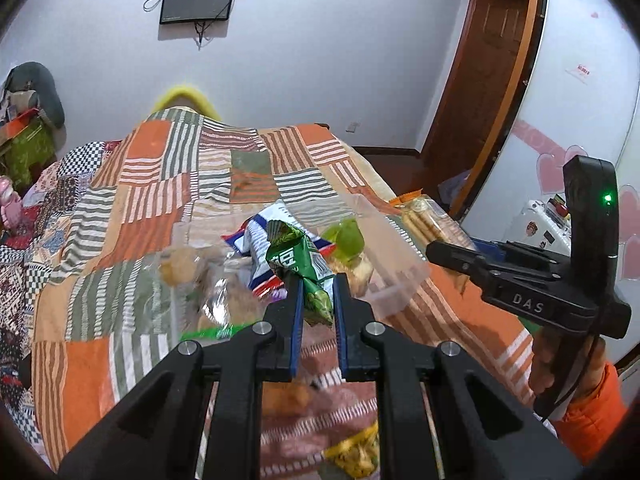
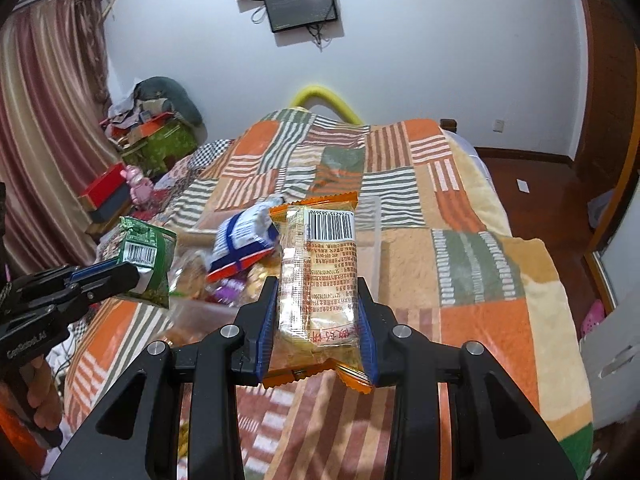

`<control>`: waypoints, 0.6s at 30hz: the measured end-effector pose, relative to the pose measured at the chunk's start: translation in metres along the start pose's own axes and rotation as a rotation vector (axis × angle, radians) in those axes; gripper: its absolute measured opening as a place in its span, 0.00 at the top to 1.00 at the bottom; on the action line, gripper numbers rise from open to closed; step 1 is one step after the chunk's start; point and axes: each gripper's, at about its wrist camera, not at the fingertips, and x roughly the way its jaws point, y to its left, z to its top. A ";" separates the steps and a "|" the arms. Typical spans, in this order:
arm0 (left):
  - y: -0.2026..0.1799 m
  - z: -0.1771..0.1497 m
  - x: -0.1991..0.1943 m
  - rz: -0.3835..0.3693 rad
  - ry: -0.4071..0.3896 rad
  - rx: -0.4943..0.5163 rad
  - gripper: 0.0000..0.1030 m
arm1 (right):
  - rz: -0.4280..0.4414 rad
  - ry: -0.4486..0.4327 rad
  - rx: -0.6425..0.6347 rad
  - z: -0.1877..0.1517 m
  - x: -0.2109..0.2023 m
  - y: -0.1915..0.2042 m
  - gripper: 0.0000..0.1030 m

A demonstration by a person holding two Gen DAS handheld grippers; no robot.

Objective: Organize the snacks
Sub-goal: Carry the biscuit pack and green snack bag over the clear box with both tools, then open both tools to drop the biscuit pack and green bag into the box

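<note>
My left gripper (image 1: pixel 317 296) clamping a green snack packet (image 1: pixel 306 268), my right gripper (image 2: pixel 318 320) pinching an orange-edged biscuit pack (image 2: pixel 320 276), clear plastic bin (image 1: pixel 394 256) of snacks just beyond, patchwork blanket (image 2: pixel 460 264) underneath, wall monitor (image 2: pixel 302 4) far off

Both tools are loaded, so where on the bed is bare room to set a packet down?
Bare quilt lies right of the clear bin, toward the bed's right edge. Crowded: inside the bin, around the blue-white packet, and near-left of it.

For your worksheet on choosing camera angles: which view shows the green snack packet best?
The left wrist view: the green snack packet sits centred between the left gripper fingers, with its printed front visible. The right wrist view shows it only at the left edge, from its barcode side.
</note>
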 end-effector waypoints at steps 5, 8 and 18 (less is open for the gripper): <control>0.005 0.008 0.027 0.003 0.024 -0.007 0.87 | -0.025 0.011 0.013 0.010 0.019 -0.007 0.69; 0.010 0.011 0.040 -0.004 0.040 -0.022 0.87 | -0.033 0.024 0.015 0.015 0.032 -0.008 0.69; 0.018 0.009 0.063 0.028 0.064 -0.019 0.87 | -0.043 0.079 0.014 0.016 0.056 -0.007 0.65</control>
